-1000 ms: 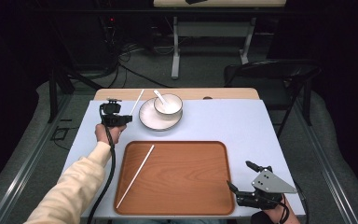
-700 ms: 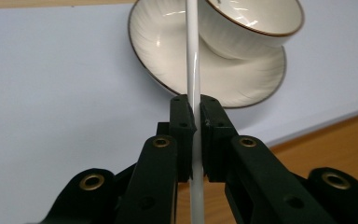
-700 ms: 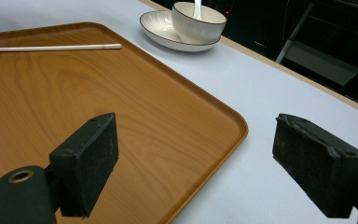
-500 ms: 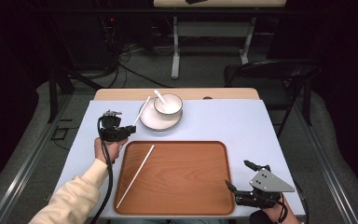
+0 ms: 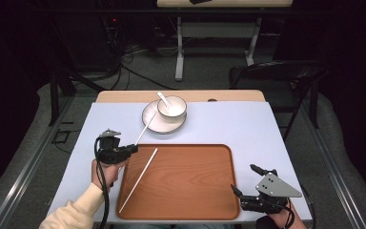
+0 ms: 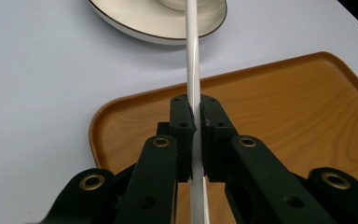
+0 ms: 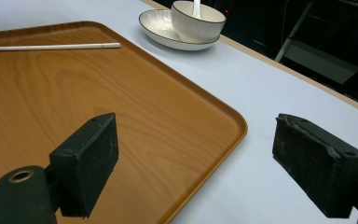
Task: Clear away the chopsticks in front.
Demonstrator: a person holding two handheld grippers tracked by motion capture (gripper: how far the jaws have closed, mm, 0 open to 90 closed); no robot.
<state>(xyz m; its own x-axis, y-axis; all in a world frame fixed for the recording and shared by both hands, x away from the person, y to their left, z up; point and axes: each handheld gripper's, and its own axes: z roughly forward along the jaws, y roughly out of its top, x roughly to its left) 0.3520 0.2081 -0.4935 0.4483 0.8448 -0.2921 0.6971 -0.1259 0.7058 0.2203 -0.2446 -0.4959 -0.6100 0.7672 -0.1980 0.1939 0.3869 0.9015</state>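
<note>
Your table [image 5: 267, 129] has a pale blue top, and the wooden tray [image 5: 186, 186] lies on its near half, between your two hands. Beyond the tray's far edge sits the white saucer [image 5: 153, 125] with a white bowl [image 5: 172, 107] on it; a white spoon [image 5: 163, 98] stands in the bowl. One white chopstick [image 5: 138, 180] lies slantwise on the tray's left part, its near end poking just past the tray's front-left corner.

Your left gripper [image 5: 134, 149] hovers at the tray's left rim with its jaws pressed together on a second chopstick [image 6: 192, 60], which runs forward toward the saucer; whether its far tip touches the saucer's rim is hard to tell from here.

Your right gripper [image 5: 246, 180] rests at the tray's near right corner, jaws spread wide and holding nothing, pointed across the tray toward the bowl.
</note>
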